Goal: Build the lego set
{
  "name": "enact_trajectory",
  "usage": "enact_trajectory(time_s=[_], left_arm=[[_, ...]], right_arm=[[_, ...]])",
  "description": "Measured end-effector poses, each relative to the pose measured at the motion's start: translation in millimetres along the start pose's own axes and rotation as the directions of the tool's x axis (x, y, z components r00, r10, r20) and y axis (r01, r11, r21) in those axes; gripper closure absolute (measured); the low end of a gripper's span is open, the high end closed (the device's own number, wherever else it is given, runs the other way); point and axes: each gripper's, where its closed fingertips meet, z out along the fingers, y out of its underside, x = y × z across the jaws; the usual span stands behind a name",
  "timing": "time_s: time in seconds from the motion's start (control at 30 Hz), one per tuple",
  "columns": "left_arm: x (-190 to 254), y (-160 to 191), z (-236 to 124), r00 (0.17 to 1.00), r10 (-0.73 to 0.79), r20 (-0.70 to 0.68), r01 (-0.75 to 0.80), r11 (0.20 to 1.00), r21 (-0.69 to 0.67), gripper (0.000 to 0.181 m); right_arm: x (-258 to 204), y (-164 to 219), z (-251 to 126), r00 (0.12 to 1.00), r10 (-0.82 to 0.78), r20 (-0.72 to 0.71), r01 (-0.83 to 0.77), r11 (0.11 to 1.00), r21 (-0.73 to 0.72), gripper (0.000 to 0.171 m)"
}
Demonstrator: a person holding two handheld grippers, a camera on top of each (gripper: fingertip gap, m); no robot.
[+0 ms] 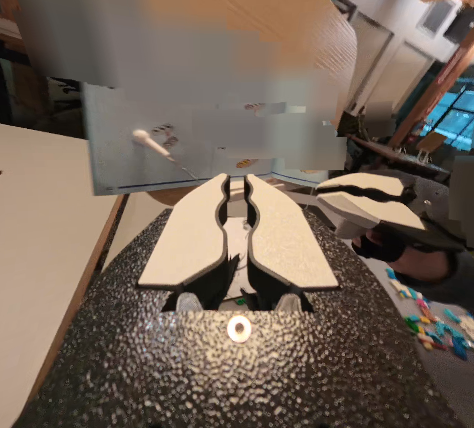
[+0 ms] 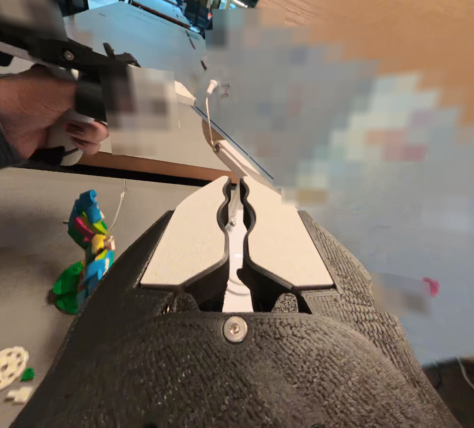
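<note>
Both grippers hang empty above the tabletop point(image 2: 30, 210), the left gripper point(image 1: 236, 179) with a slim gap between its jaws and the right gripper point(image 2: 235, 180) nearly clenched on nothing. The half-built lego model point(image 2: 87, 248) stands low to the right gripper's left, and loose bricks point(image 1: 436, 323) lie scattered (small, bright) near the edge. I judge a blind descent could topple the model or sweep bricks off.

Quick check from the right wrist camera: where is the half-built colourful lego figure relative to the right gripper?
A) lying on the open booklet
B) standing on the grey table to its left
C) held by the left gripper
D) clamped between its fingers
B: the lego figure stands on the grey table, left of the right gripper, untouched.
</note>
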Motion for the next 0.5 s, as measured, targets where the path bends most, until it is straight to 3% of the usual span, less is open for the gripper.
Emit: enact_trajectory(time_s=[0.13,0.27,0.5], left_arm=[[55,27,29,0.98,0.145,-0.133,-0.165,0.975,-0.152,0.177],[78,42,71,0.947,0.3,-0.112,-0.319,0.912,-0.257,0.181],[97,45,128,0.958,0.281,-0.061,-0.286,0.911,-0.297,0.181]], right_arm=[[27,26,-52,0.988,0.141,-0.06,-0.139,0.989,0.044,0.166],[48,59,-85,0.953,0.277,-0.121,-0.276,0.961,0.027,0.165],[67,99,-103,0.759,0.634,-0.146,-0.632,0.772,0.068,0.152]])
